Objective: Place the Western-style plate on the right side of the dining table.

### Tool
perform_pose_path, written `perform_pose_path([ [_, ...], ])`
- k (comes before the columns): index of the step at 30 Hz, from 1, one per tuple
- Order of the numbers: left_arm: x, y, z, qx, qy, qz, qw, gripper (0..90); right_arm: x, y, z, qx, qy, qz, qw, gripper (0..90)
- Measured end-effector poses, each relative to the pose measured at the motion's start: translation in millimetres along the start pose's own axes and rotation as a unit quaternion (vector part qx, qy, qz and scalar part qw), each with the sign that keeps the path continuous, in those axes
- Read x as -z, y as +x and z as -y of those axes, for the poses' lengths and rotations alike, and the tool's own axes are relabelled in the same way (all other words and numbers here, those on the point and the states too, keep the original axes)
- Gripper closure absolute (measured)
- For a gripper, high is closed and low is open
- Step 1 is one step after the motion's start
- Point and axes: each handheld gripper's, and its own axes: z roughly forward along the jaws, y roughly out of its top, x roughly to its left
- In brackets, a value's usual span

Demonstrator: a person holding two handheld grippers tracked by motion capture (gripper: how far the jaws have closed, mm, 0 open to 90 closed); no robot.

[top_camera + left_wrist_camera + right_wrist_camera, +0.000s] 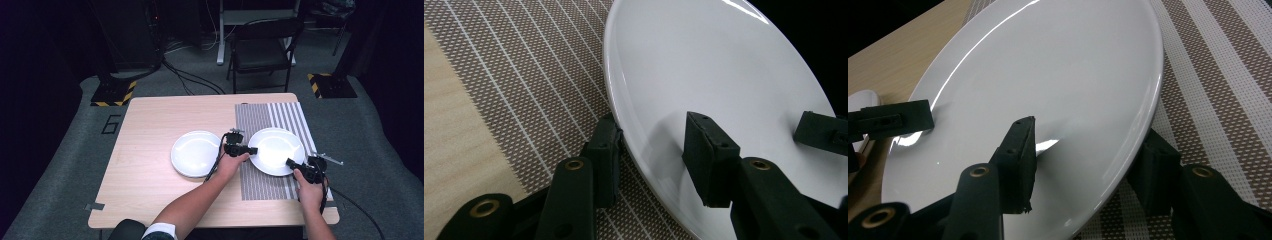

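Note:
A white plate (276, 151) lies on a brown striped placemat (260, 120). My left gripper (250, 150) is at its left rim and my right gripper (291, 163) at its near right rim. In the left gripper view the left gripper (651, 135) is open and straddles the plate's (704, 65) rim, one jaw over the plate and one outside, low against the mat (524, 75). The right gripper (1088, 140) is likewise open astride the plate's (1048, 65) edge. A second white plate (196, 153) rests on bare wood to the left.
The wooden table (150, 125) has free surface at the left and back. A black folding chair (262, 50) stands beyond the far edge. Cables trail from both grippers, the right one off the table's near right corner.

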Motion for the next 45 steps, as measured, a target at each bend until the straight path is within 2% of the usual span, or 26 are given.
perform_pose_path([
  [16, -7.8, 1.0, 1.4, 0.003, 0.006, -0.012, 0.9999, 59.5, -9.6, -7.2, -0.8, -0.001, 0.006, -0.002, 1.0000, 48.6],
  [18, -8.9, 1.0, 2.4, -0.007, 0.015, -0.016, 0.9997, 59.5, -11.0, -7.9, 0.7, 0.004, 0.009, 0.007, 0.9999, 48.4],
  [23, -9.1, 0.3, 2.0, -0.006, 0.012, -0.015, 0.9998, 59.6, -11.2, -9.1, 0.5, -0.003, 0.009, 0.006, 0.9999, 48.2],
  [29, -10.8, 0.0, 2.9, -0.006, 0.015, -0.016, 0.9997, 59.3, -11.8, -8.8, -0.2, 0.009, 0.009, 0.015, 0.9998, 47.7],
  [40, -10.9, -0.1, 3.2, 0.003, 0.016, -0.012, 0.9998, 58.5, -10.1, -10.5, -1.8, 0.008, 0.010, 0.026, 0.9996, 45.9],
  [41, -11.2, -1.3, 3.6, -0.006, 0.016, -0.017, 0.9997, 58.5, -9.8, -10.4, -2.5, 0.017, 0.010, 0.039, 0.9990, 46.3],
  [45, -11.2, -1.3, 3.7, -0.006, 0.016, -0.017, 0.9997, 58.7, -9.5, -10.8, -3.0, 0.028, 0.012, 0.045, 0.9985, 46.8],
])
